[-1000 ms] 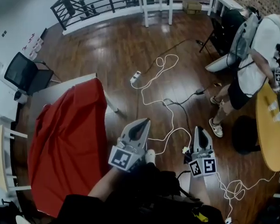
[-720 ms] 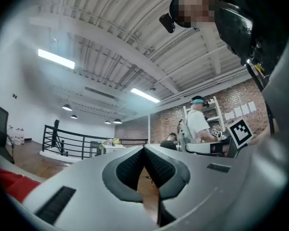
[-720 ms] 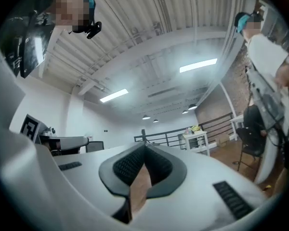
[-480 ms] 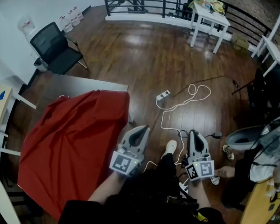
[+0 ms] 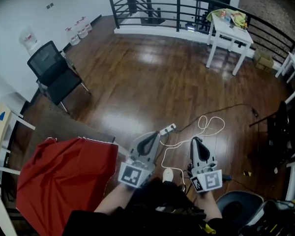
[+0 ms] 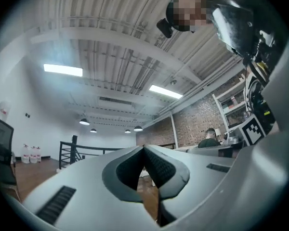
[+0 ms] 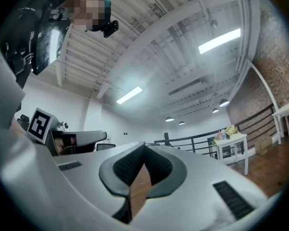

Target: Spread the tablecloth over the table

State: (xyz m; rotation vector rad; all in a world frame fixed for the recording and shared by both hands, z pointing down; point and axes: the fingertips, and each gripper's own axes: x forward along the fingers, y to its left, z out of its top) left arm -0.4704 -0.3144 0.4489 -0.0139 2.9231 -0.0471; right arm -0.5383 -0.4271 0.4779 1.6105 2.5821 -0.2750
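red tablecloth (image 5: 64,181), beside left gripper (image 5: 150,140)

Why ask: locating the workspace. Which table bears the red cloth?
The grey table at lower left, under the tablecloth; the white railing-side table holds yellowish clutter.

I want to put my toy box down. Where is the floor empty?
The wood floor is bare between the office chair, the railing and the white table. Closer in, white cables and a power strip clutter it.
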